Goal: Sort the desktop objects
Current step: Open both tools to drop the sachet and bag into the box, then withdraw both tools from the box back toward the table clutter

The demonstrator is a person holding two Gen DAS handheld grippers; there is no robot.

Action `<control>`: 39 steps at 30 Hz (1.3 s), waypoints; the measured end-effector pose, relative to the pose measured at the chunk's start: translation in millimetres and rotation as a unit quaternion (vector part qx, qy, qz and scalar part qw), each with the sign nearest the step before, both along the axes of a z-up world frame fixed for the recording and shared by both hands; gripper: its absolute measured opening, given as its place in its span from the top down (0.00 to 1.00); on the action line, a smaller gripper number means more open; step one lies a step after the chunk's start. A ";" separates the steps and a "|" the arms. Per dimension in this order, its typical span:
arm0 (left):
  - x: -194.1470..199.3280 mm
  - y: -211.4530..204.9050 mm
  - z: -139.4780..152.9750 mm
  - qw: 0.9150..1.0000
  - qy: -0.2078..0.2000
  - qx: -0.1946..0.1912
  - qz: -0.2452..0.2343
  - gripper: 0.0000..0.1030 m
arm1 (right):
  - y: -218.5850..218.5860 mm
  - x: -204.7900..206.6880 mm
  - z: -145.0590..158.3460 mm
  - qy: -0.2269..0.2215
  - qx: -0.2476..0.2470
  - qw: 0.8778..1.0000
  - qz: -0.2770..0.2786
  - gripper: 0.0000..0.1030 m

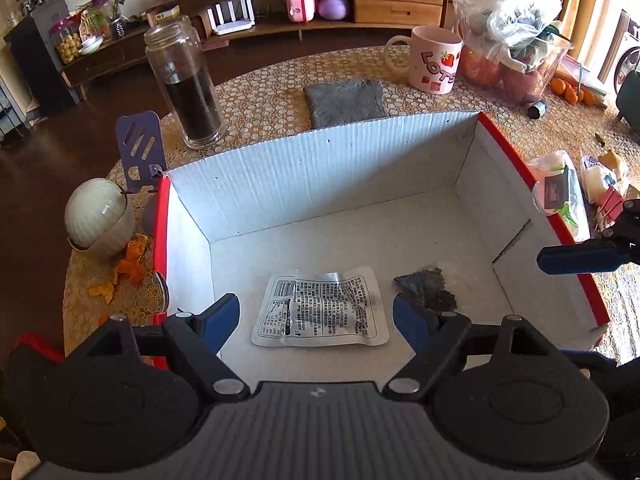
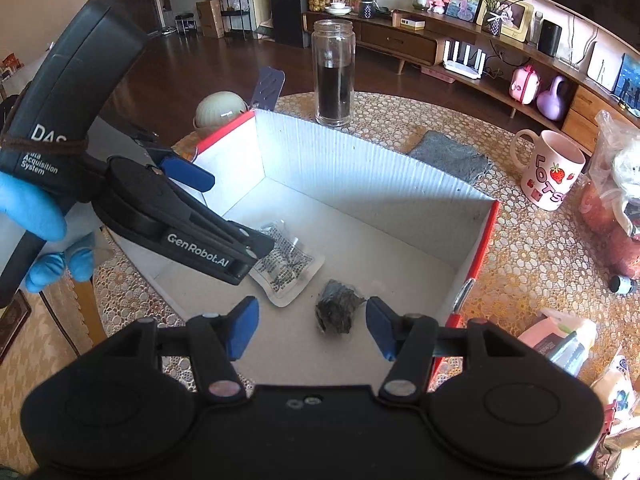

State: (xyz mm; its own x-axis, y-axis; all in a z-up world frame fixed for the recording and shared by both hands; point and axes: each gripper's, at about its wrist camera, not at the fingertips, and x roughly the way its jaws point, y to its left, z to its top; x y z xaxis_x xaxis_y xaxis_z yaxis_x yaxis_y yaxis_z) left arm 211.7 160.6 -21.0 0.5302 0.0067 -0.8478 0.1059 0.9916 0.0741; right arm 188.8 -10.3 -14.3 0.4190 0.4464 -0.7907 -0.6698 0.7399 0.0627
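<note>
A cardboard box (image 1: 320,168) with a white inside and red rims stands open on the round table. Flat on its floor lies a silver printed sachet (image 1: 320,308), with a dark crumpled wrapper (image 1: 426,290) to its right. My left gripper (image 1: 316,316) hovers above the sachet, jaws wide apart and empty. My right gripper (image 2: 312,326) hangs over the wrapper (image 2: 338,310), open, its pads clear of it. In the right wrist view a blue-gloved hand (image 2: 40,220) holds the left gripper over the sachet (image 2: 288,268).
Behind the box stand a glass bottle with dark contents (image 1: 188,88), a grey cloth (image 1: 346,102) and a pink mug (image 1: 436,60). A white lidded bowl (image 1: 98,216), orange peel (image 1: 132,264) and a purple stand (image 1: 140,148) sit left; a tissue pack (image 1: 560,196) right.
</note>
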 end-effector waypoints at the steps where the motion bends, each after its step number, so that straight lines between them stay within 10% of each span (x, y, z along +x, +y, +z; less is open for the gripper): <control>1: -5.6 -2.2 4.2 1.000 -0.007 0.000 0.003 0.19 | -4.1 -3.4 3.3 -0.001 0.004 1.000 -0.001 0.43; 18: -81.3 -51.6 41.4 0.994 -0.104 -0.001 0.041 0.19 | -57.5 -38.0 30.0 -0.031 0.057 0.997 -0.035 0.40; 39: -137.4 -89.0 46.7 0.991 -0.121 -0.043 0.048 0.19 | -126.2 -86.9 41.2 -0.060 0.103 0.990 -0.070 0.20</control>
